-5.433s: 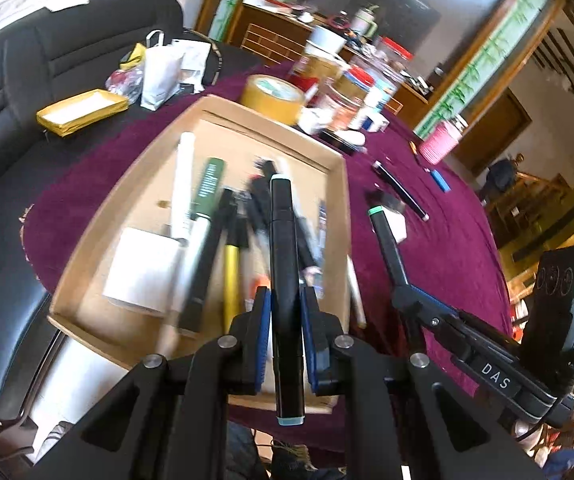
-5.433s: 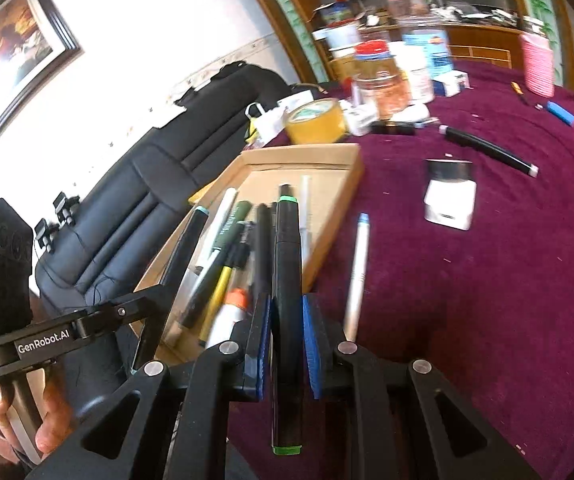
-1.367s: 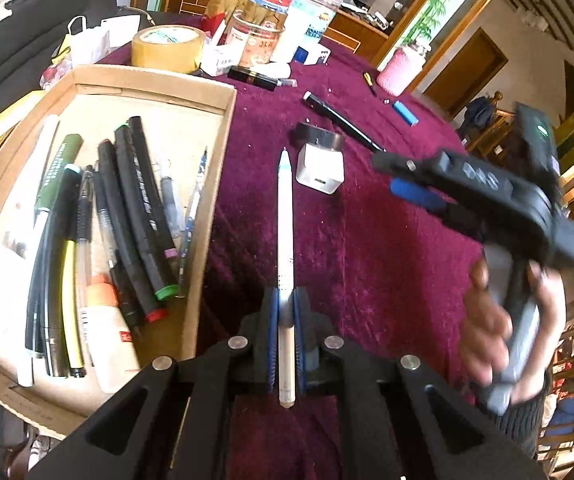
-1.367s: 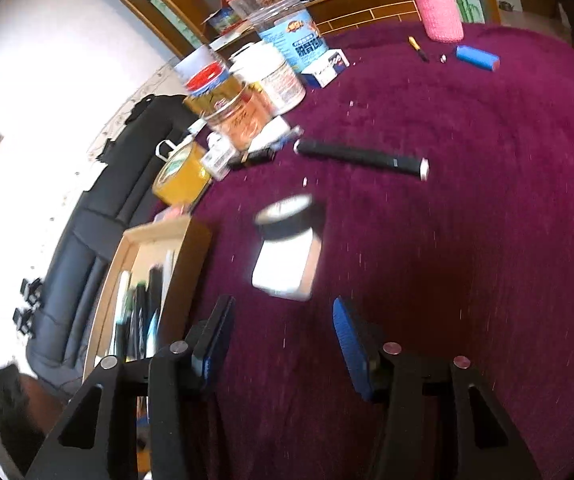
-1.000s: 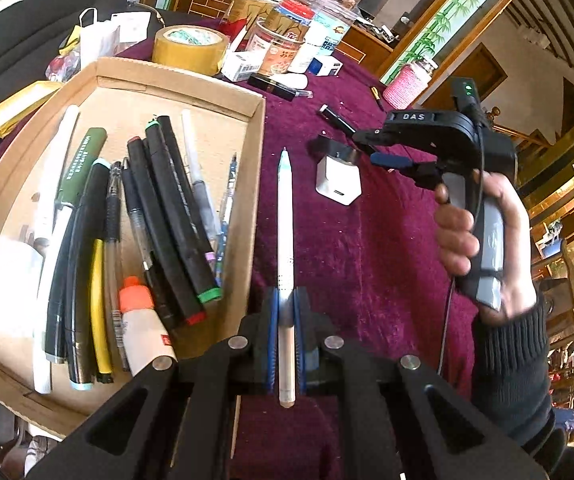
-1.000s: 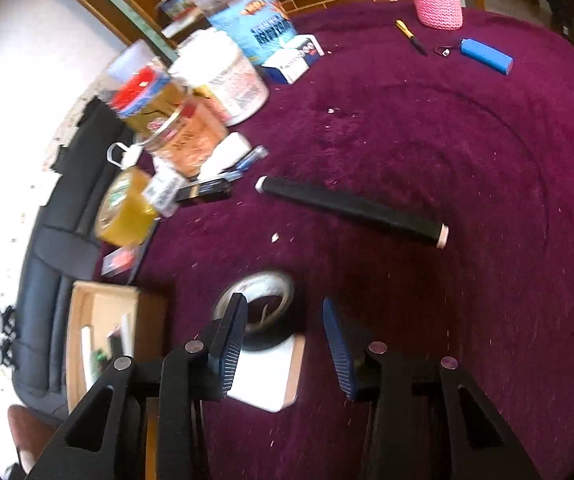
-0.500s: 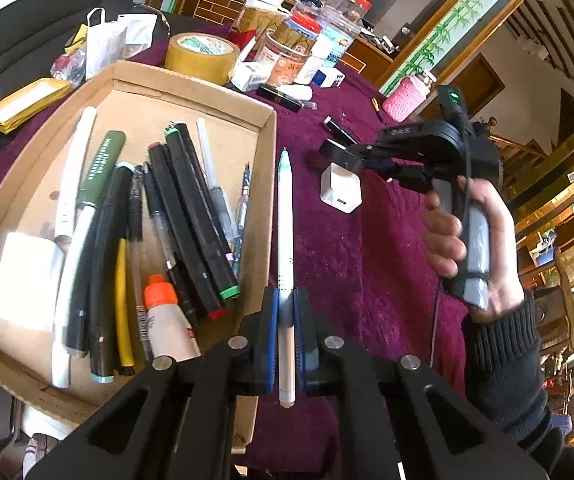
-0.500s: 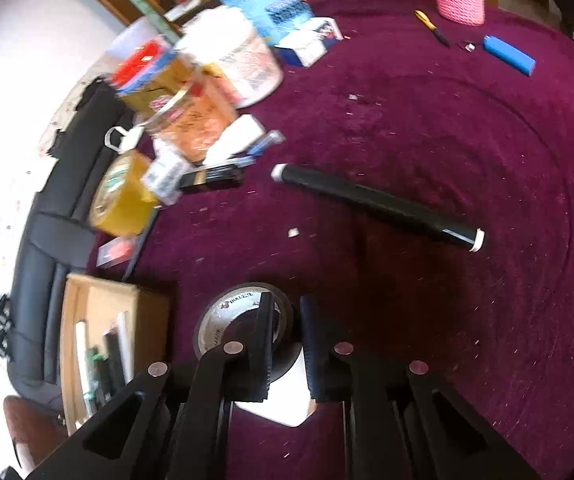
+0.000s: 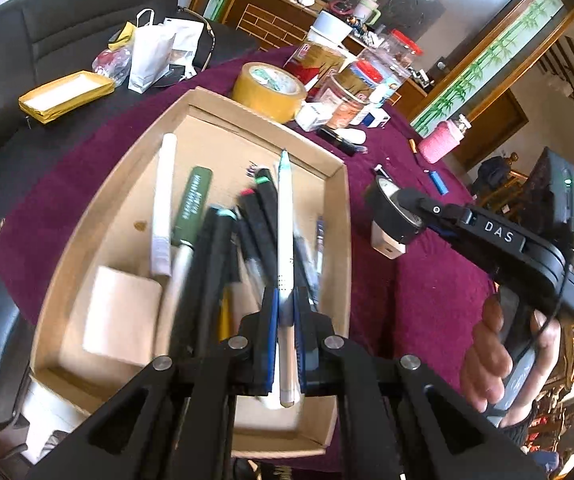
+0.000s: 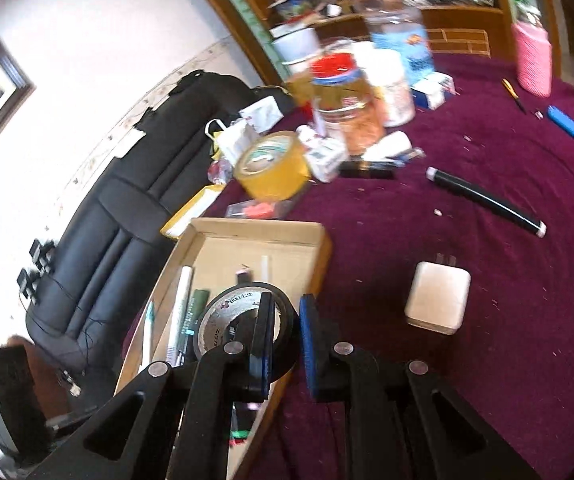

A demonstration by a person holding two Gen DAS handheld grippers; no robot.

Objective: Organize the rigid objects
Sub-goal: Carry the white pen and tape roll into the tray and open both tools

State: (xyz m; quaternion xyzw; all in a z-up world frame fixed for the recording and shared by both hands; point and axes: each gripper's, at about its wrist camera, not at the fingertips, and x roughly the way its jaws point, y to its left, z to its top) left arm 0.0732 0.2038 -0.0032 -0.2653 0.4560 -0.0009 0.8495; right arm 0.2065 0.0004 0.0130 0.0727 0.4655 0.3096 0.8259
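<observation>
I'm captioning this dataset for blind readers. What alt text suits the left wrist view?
The left tongs grip a white pen above a cardboard tray full of markers. At right, the right tongs hold a black tape roll over a white charger on a maroon tablecloth.

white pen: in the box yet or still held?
Still held. The left claw is shut on the white pen, which hangs over the box above the markers, not lying among them.

A white pen [image 9: 285, 236] with a pale blue tip points away over the cardboard tray [image 9: 337, 200] full of dark markers [image 9: 261, 220]. A black tape roll [image 10: 243, 330] hangs over the tray's edge; a white charger [image 10: 437, 298] lies on the cloth.
</observation>
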